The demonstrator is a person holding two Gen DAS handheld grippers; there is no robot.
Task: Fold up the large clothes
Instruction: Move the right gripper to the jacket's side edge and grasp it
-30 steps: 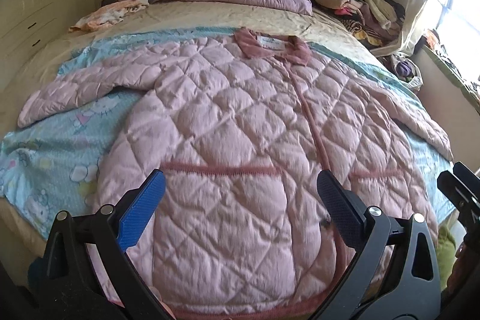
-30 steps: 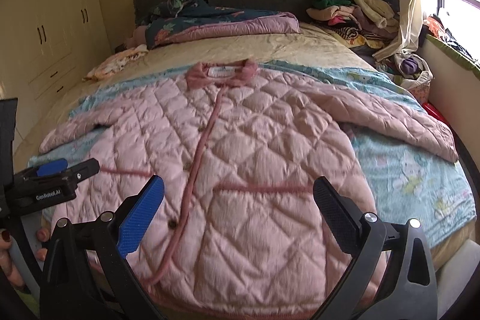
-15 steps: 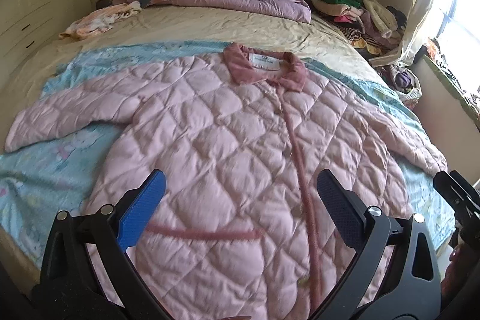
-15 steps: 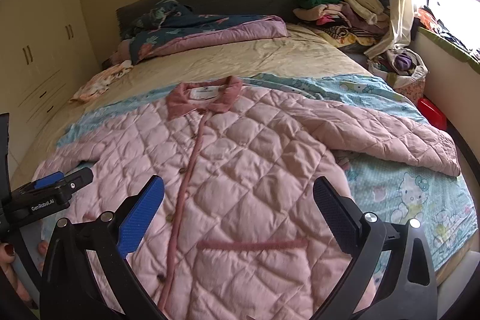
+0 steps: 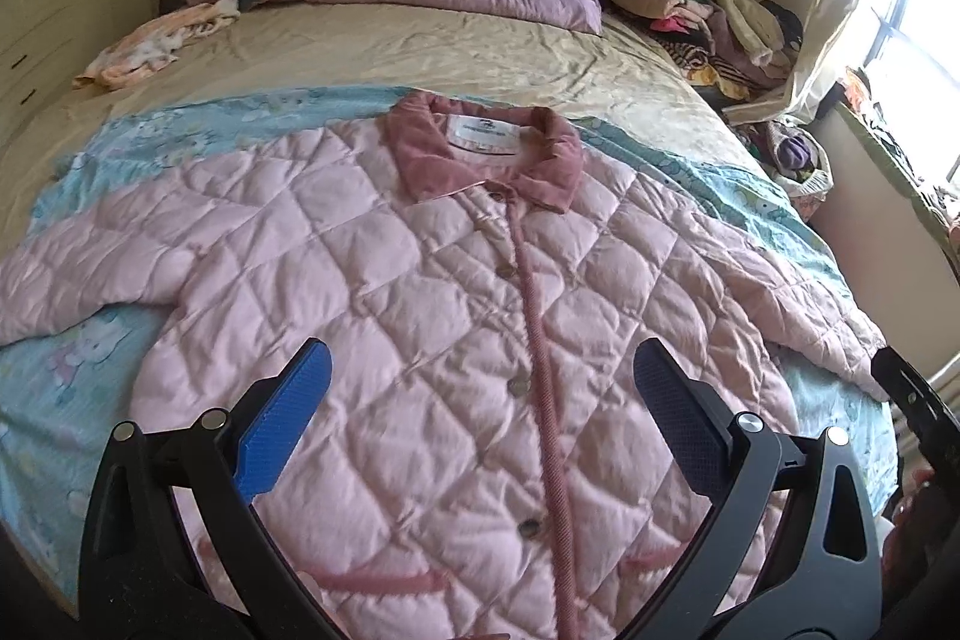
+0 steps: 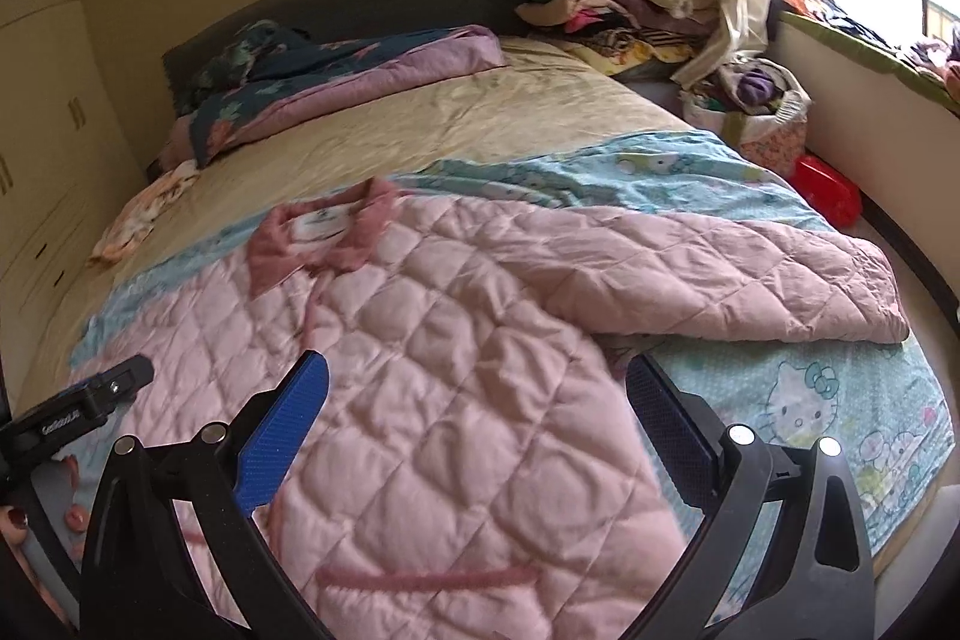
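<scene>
Bed (image 5: 456, 58) carries a buttoned quilted pink jacket (image 5: 420, 340); both grippers, left gripper (image 5: 480, 400) and right gripper (image 6: 477, 403), hover spread, empty; puffy sleeve (image 6: 720, 274) at 2 o'clock may slip a shallow pinch

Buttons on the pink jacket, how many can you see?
4 on the quilted jacket, down the placket: below the collar, upper chest, middle, near the pockets. More may hide lower down.

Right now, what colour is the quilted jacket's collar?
Dusty rose, darker than the pale pink quilted jacket; the collar shows best in left wrist view.
</scene>
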